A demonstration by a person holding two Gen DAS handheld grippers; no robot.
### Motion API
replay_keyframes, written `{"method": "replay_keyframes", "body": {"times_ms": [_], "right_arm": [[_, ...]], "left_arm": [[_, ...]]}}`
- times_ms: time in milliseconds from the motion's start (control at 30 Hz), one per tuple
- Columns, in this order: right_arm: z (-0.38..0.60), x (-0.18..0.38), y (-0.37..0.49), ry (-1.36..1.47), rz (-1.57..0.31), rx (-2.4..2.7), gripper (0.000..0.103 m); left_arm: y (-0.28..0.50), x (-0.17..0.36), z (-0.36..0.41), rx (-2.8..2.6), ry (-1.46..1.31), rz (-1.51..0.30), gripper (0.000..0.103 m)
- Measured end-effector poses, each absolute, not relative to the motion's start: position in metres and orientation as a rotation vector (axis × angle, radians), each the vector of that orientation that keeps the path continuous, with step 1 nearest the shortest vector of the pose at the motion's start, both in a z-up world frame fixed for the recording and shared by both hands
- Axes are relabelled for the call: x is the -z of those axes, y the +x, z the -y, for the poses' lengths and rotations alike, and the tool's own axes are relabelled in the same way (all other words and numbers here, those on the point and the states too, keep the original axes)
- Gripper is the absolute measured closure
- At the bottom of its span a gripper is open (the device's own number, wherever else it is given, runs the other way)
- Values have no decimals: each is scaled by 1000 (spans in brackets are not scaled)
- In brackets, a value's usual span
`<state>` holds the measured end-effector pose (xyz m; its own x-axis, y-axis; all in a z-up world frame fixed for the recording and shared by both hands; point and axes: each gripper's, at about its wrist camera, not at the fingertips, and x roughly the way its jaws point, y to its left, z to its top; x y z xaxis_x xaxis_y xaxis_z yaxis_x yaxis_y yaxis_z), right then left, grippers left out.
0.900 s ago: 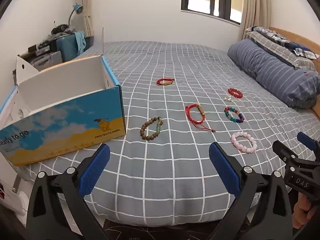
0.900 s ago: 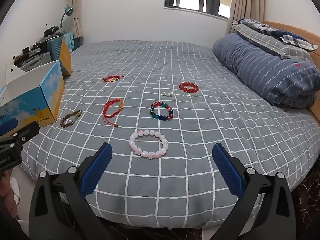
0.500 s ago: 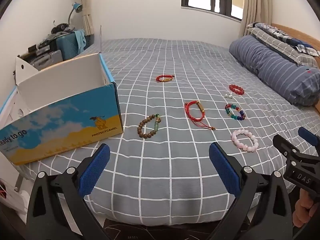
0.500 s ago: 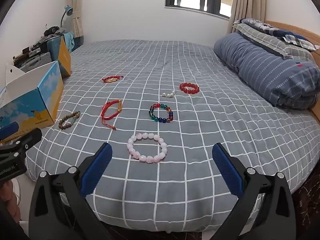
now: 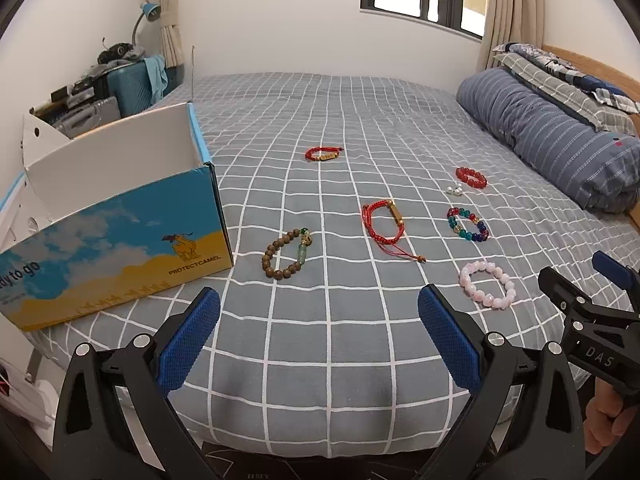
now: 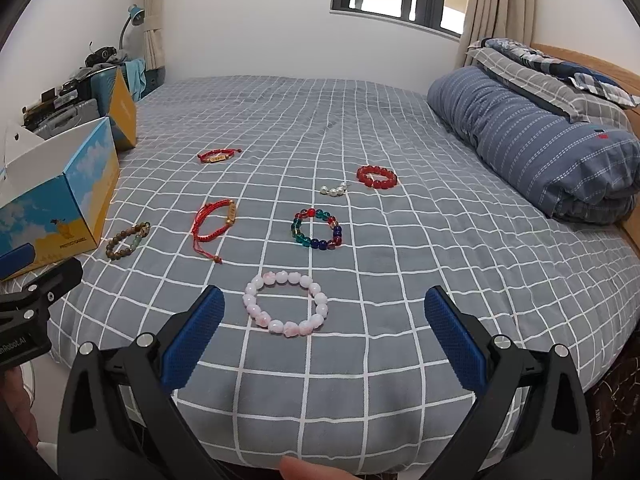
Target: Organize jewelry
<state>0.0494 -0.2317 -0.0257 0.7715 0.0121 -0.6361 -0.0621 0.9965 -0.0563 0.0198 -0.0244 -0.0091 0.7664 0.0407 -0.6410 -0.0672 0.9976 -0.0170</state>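
You've eased both claws back a touch from the bed since a moment ago, so the bracelets sit a little farther up in both views and more of the near mattress edge shows.

Your left claw [image 5: 319,320] is spread wide with nothing between its blue pads, hovering over the near edge of the grey checked bedspread [image 5: 320,344]. Off to its left sits the open cardboard box [image 5: 120,240], white inside. Ahead and just left of centre lies the brown bead bracelet [image 5: 286,254], close to the box corner. Ahead and right is the red cord bracelet [image 5: 384,224], and well beyond it a smaller red cord bracelet [image 5: 323,154].

Your right claw [image 6: 324,316] is wide too, and empty. The pink bead bracelet [image 6: 286,304] lies on the cover right in front of it, between the lines of the two pads but untouched. Farther ahead is the multicoloured bead bracelet [image 6: 317,229], then the small pearl piece [image 6: 333,190], with the red bead bracelet [image 6: 377,177] just right of it. Far right, the rolled striped duvet [image 6: 532,144] lies along the headboard side.
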Motion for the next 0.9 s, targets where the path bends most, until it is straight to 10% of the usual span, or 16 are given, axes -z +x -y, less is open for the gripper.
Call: {"method": "replay_keyframes", "body": {"times_ms": [900], "right_arm": [[232,30,54,-70,-701,-57,7]], "left_arm": [[26,15,25,-81,-25,-713,6]]}}
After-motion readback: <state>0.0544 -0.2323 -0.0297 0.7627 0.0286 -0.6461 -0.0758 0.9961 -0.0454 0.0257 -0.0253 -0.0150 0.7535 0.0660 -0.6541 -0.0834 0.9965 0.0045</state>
